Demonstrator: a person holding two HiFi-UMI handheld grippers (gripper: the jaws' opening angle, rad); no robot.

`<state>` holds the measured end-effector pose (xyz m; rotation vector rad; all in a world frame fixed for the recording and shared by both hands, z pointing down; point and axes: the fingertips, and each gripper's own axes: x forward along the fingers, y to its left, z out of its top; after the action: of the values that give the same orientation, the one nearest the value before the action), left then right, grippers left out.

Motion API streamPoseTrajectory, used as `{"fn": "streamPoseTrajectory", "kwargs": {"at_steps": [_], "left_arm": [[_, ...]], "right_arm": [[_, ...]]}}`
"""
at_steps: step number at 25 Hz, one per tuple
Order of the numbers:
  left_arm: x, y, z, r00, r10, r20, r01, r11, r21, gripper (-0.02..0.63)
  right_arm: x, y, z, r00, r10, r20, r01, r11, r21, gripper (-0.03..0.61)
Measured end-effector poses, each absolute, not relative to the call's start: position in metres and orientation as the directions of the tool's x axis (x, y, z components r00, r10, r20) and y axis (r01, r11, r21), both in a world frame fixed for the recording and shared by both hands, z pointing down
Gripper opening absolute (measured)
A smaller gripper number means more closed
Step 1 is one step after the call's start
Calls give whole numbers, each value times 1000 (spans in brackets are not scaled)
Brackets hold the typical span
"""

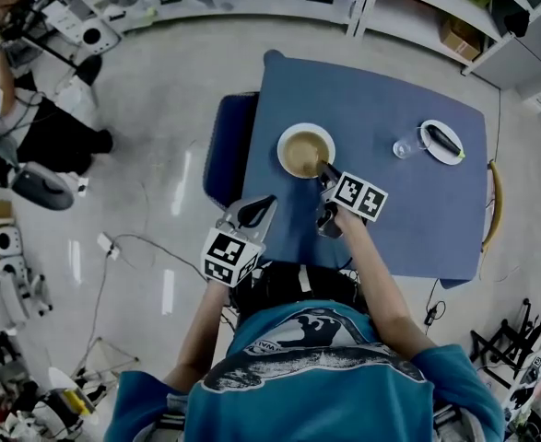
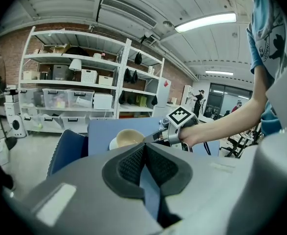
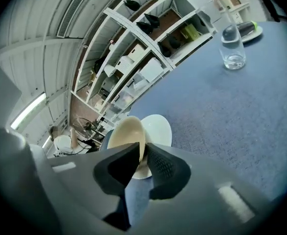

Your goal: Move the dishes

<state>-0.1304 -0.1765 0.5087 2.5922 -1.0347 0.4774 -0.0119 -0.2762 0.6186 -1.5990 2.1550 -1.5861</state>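
A beige bowl stands on a white plate near the middle of the blue table. My right gripper reaches to the bowl's near right rim. In the right gripper view the bowl has its rim pinched between the two pads of that gripper, with the plate under it. My left gripper hovers at the table's near left edge, jaws shut with nothing between them. From there I see the bowl and the right gripper ahead.
A clear glass and a small white plate with a dark vegetable sit at the table's far right. A blue chair stands against the left edge. Shelving lines the far wall.
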Motion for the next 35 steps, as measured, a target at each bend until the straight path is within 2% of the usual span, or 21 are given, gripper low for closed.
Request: {"fn": "streamPoseTrajectory", "kwargs": {"at_steps": [3, 8, 15, 25, 35], "left_arm": [[-137, -176, 510, 680, -608, 409, -711, -683, 168, 15], [-139, -177, 510, 688, -604, 402, -705, -687, 176, 14], [-122, -184, 506, 722, -576, 383, -670, -721, 177, 15], [-84, -176, 507, 764, -522, 380, -615, -767, 181, 14], [-65, -165, 506, 745, -535, 398, -632, -756, 168, 14]], "right_arm": [[-9, -274, 614, -465, -727, 506, -703, -44, -709, 18], [10, -261, 600, -448, -729, 517, -740, -23, -673, 15], [74, -228, 590, -344, -741, 577, -853, -11, -522, 15], [171, -158, 613, -165, -704, 691, -906, -169, -389, 17], [197, -144, 618, -170, -709, 684, -885, -195, -423, 20]]}}
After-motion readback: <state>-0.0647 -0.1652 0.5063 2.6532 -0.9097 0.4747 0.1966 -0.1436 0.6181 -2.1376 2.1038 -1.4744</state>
